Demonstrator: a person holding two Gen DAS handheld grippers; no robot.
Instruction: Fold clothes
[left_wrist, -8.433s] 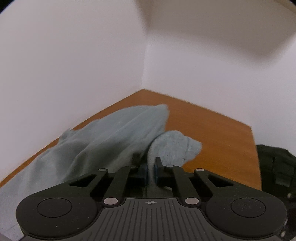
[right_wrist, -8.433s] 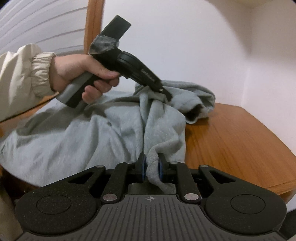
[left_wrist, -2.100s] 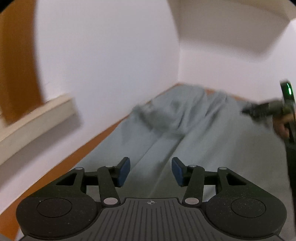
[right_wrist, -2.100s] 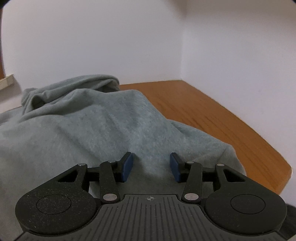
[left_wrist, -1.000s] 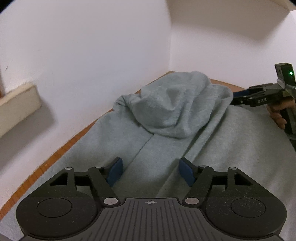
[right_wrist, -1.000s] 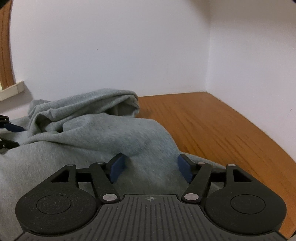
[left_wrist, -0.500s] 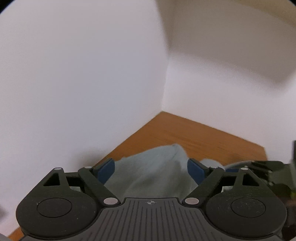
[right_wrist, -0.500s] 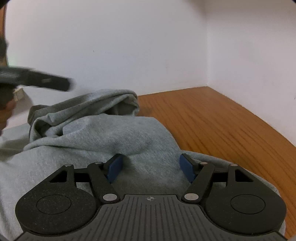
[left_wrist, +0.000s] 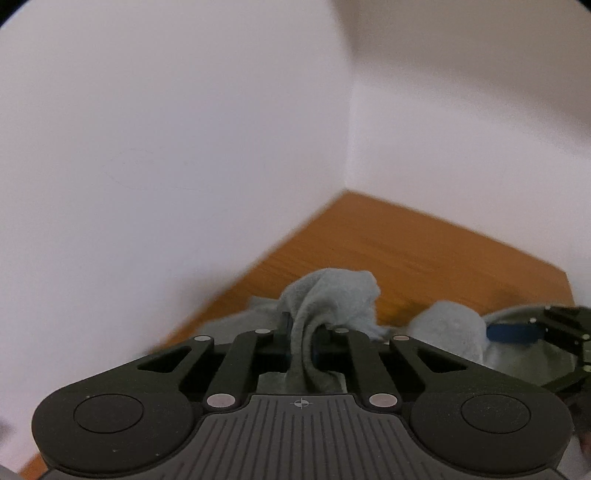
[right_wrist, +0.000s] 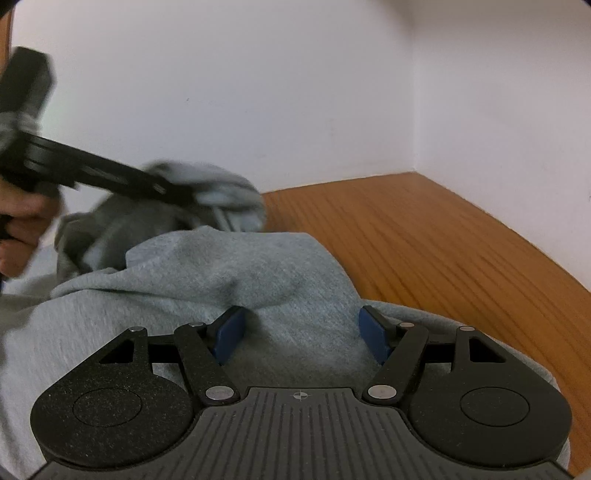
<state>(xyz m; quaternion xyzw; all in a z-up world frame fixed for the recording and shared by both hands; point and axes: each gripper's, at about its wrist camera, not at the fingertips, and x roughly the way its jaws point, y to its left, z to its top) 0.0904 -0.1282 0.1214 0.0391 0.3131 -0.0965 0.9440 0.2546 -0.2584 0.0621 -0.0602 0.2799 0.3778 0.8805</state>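
Note:
A grey sweatshirt (right_wrist: 236, 273) lies bunched on a wooden table (right_wrist: 424, 236). My left gripper (left_wrist: 302, 332) is shut on a raised fold of the grey sweatshirt (left_wrist: 325, 295), which pokes up between its fingers. In the right wrist view the left gripper (right_wrist: 184, 194) reaches in from the left, pinching the cloth at the far bunch. My right gripper (right_wrist: 301, 330) is open, its blue pads either side of a hump of the cloth, low over it. It also shows in the left wrist view (left_wrist: 532, 332) at the right edge.
White walls meet in a corner behind the table (left_wrist: 424, 243). Bare wood lies to the right of the sweatshirt, up to the table's right edge (right_wrist: 535, 280). A hand (right_wrist: 18, 221) holds the left gripper's handle.
My left gripper has closed on a fold of the sweatshirt and lifted it. My right gripper stays open over the cloth, barely moved.

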